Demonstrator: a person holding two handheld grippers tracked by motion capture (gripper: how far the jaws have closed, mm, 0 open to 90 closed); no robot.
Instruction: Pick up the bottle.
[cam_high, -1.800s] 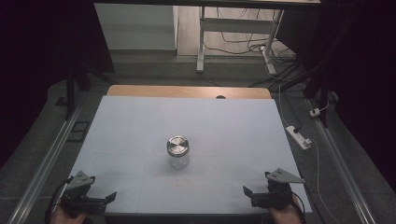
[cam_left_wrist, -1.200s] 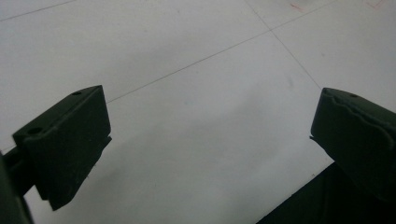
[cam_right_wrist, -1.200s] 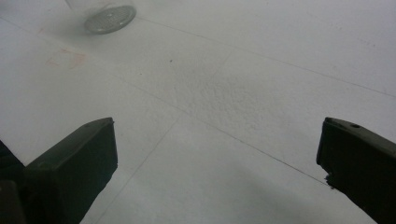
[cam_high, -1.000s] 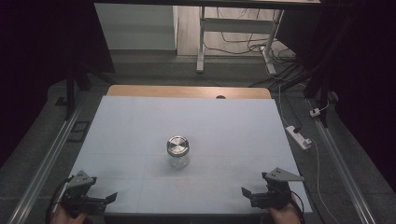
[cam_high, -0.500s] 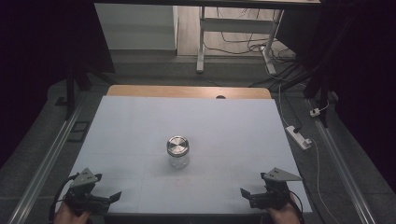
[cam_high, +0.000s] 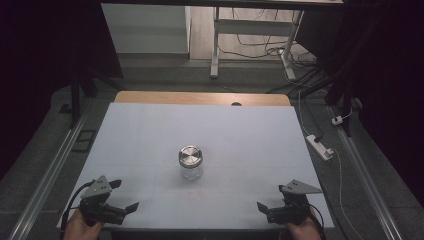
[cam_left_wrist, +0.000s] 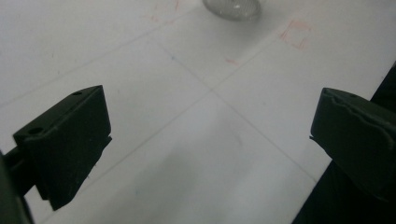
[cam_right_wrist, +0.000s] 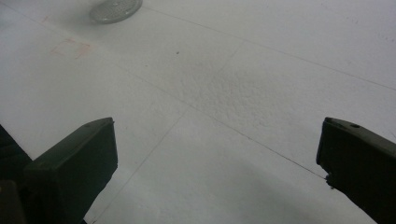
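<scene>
Jar (cam_high: 190, 162) stands upright, lid up; left gripper (cam_high: 121, 196) and right gripper (cam_high: 270, 206) both spread apart.

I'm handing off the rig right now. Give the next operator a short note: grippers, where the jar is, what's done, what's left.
Left gripper: open, holding nothing, low at the near left corner of the table.
Right gripper: open, holding nothing, low at the near right corner.
Jar: clear, with a metal lid on, upright near the table's middle, well apart from both grippers.
Done: nothing to the jar yet; it stands untouched.
Left: probably bring both grippers in, one to steady the jar and one for the lid.
</scene>
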